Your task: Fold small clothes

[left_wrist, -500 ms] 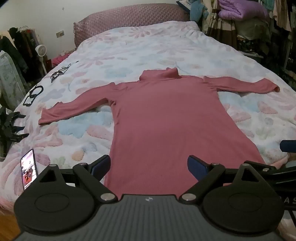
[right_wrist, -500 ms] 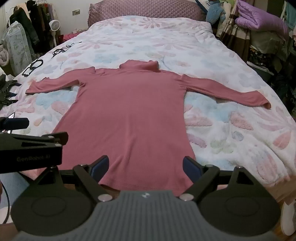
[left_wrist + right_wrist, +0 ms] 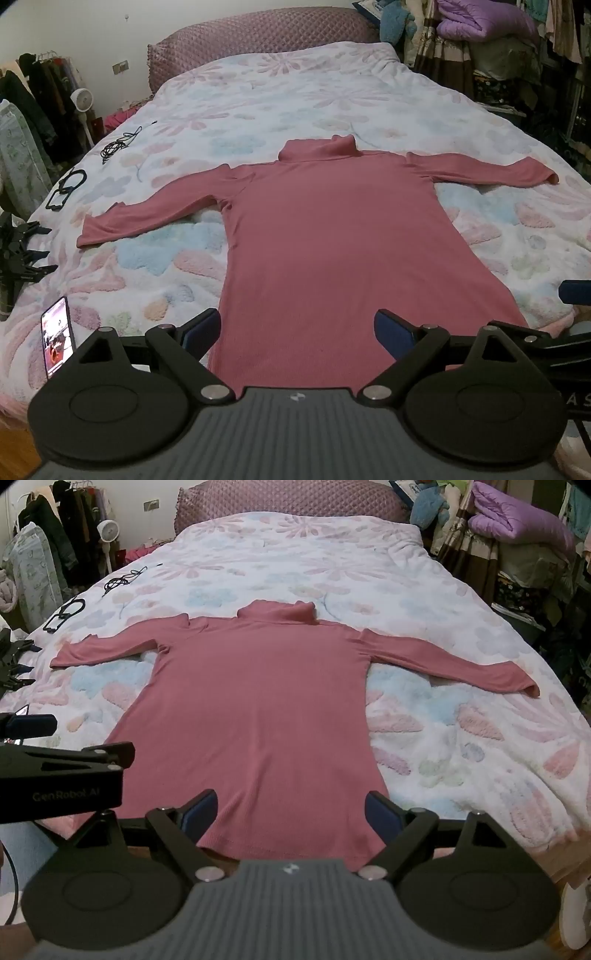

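Bed [image 3: 369,85] bears a flat pink top [image 3: 332,240] (sleeves spread).

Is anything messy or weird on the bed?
The pink top lies flat, sleeves spread, nothing wrong there. Odd bits sit at the bed's left edge: a lit phone, tangled black cable and black straps.

A lit smartphone [image 3: 57,341] is seen at the near left edge of the fluffy white floral bedspread [image 3: 332,92]. Farther left, a tangled black cable [image 3: 118,146] and a black strap [image 3: 66,186] are laid. A quilted pink headboard [image 3: 258,40] is seen far behind.
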The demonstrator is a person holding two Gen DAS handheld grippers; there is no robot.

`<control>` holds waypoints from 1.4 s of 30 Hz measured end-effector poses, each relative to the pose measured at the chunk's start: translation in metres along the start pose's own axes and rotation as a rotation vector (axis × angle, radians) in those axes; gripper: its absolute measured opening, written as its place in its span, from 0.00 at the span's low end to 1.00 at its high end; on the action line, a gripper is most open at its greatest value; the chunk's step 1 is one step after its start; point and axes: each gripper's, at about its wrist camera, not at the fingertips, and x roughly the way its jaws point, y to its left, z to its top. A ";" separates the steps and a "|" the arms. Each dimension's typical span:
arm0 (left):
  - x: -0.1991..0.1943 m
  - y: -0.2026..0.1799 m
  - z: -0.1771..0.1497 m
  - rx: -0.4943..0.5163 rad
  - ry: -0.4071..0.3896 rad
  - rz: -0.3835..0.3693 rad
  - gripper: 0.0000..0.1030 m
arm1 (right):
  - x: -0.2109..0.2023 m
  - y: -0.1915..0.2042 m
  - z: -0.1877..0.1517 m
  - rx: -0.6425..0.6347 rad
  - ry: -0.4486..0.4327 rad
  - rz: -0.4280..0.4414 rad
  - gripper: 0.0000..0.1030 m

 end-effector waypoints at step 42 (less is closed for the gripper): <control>-0.002 -0.001 -0.001 -0.009 0.005 0.003 1.00 | -0.001 0.001 -0.002 0.004 0.003 -0.003 0.80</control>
